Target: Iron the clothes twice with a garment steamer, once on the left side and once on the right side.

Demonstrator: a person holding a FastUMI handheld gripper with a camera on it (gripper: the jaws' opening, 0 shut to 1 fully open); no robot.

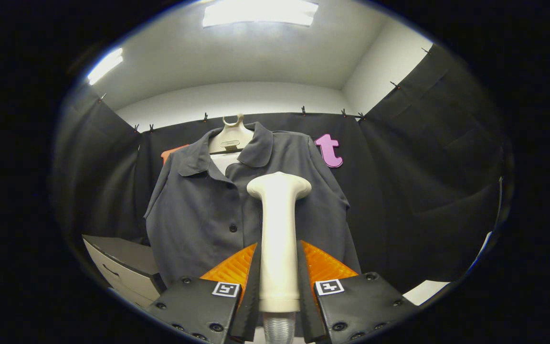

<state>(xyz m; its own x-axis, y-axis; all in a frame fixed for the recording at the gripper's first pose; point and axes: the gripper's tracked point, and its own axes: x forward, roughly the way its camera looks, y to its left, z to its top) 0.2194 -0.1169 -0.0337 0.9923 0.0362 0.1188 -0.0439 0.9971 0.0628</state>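
Shirt (198,210): dark grey, buttoned, short-sleeved, hanging on a pale hanger (231,138) in the upper middle of the frame, flat against the black cloth wall. Its front faces the camera, and its lower part is hidden behind the gripper.

Progress: by my reading, neither pass has started. The steamer head sits in front of the shirt's middle, near the button line, rather than over the left or right panel, and no steam can be seen. Both strokes look left to do (though whether the head already touches the cloth cannot be told from this angle).

Cabinet (122,267): light-coloured unit with a drawer front in the lower left of the frame, beside the shirt's hem. The drawer looks closed, so its contents are hidden.

Surface: a pale corner (425,291) shows in the lower right of the frame, with nothing on the visible part.

Garment steamer (279,229): cream handle standing upright in the lower centre, widening into a flat head at the top, with a ribbed hose leaving its base.

Gripper (279,282): closed to the width of the handle, both fingers pressing its sides, one on each side, holding the steamer upright.

Containers: none open in view, apart from that drawer.
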